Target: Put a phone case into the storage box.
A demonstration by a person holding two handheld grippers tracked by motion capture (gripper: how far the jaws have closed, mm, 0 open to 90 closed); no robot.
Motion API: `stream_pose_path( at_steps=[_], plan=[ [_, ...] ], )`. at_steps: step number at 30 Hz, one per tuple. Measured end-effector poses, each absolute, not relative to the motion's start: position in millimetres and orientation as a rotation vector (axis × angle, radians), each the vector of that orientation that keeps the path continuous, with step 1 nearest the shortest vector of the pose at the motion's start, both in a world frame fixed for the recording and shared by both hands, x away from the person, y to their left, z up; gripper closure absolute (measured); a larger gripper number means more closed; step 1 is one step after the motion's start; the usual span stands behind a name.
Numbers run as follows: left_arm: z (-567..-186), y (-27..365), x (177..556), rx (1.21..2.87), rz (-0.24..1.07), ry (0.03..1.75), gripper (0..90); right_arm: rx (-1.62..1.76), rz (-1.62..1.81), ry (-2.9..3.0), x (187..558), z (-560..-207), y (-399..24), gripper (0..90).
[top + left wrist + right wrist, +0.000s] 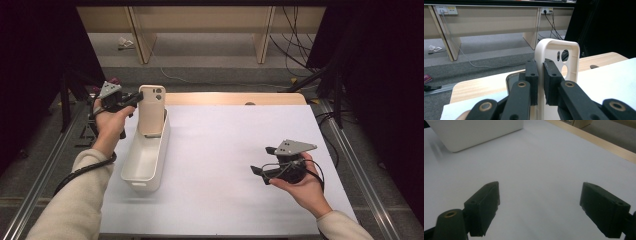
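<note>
A cream phone case [151, 107] stands upright with its lower end inside the white bin [138, 170] at the table's left. My left gripper [136, 99] is shut on the case's left edge near the camera cutouts. In the left gripper view both black pads [532, 80] press on the thin wall of the case [571, 58]. My right gripper [261, 174] hovers over the white sheet at the right, pointing left toward the bin. Its jaws stand wide apart in the right gripper view, the gripper [540, 207] holding nothing.
The white sheet [225, 150] covers most of the wooden table [235, 98]. A corner of the bin [474, 132] lies ahead of the right gripper. Beyond the table's far edge are a grey floor, cables and desk legs. Metal rails run along both sides.
</note>
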State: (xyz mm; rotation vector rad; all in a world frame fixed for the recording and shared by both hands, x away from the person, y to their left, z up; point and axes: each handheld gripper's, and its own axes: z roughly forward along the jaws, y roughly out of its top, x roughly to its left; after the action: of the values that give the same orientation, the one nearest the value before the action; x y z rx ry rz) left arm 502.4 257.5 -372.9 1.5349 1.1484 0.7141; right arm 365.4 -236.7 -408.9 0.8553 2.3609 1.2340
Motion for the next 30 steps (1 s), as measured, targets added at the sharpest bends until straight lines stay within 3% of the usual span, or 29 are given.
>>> stream_pose_path(
  at_steps=[30],
  plan=[
    [-399.5,258.8,509.9,1.567,0.702,1.196,82.4,0.852,1.232,2.369,365.4,-409.3,-236.1,17.2]
  ],
)
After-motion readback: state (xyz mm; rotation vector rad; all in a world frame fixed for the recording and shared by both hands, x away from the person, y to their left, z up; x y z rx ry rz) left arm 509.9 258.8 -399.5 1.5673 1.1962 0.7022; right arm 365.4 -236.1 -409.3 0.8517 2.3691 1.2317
